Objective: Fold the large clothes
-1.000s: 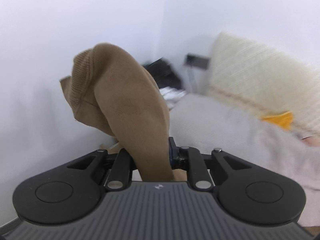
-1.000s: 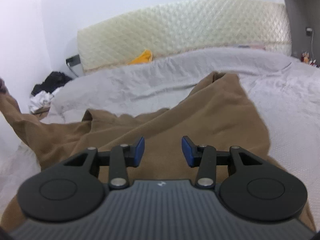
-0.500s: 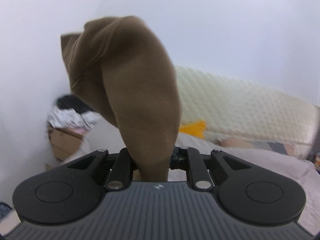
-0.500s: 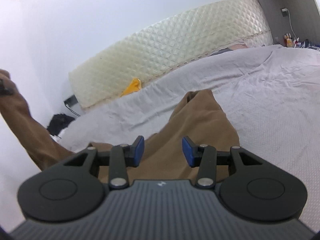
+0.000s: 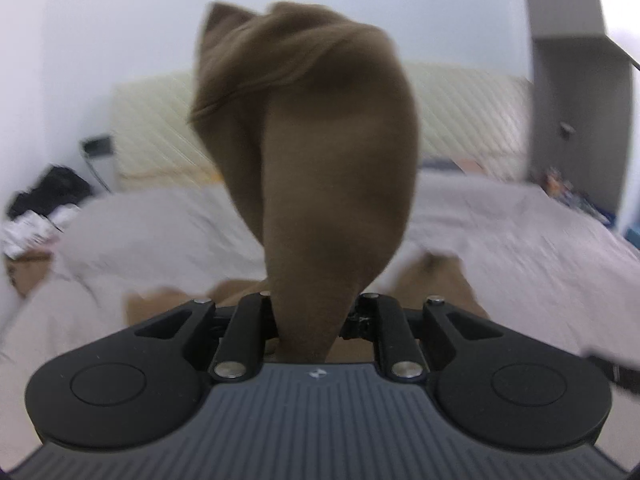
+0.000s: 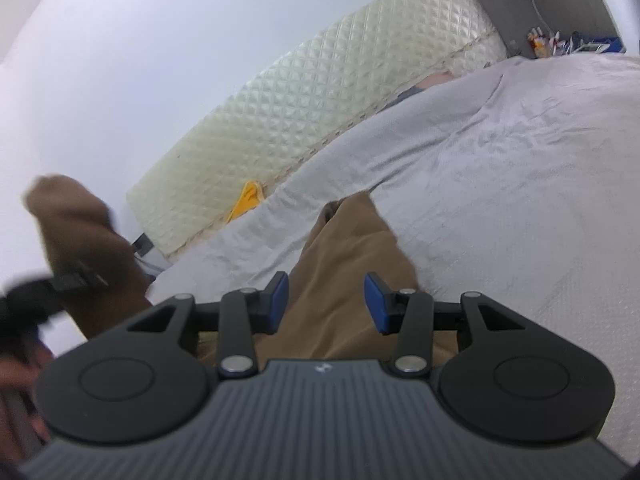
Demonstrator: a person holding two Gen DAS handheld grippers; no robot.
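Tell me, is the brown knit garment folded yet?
Not folded: one bunched end of the brown knit garment hangs from the left gripper.

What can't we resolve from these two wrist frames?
- Left claw pads: left wrist view, buried under the bunched brown garment it clamps.
- Garment type and full outline: right wrist view, lower part hidden behind the right claw body; left view motion-blurred.
- Items on the far shelf: right wrist view, too small.
- Dark pile by the wall: left wrist view, blurred.
- Person's hand: right wrist view, cut by left edge.
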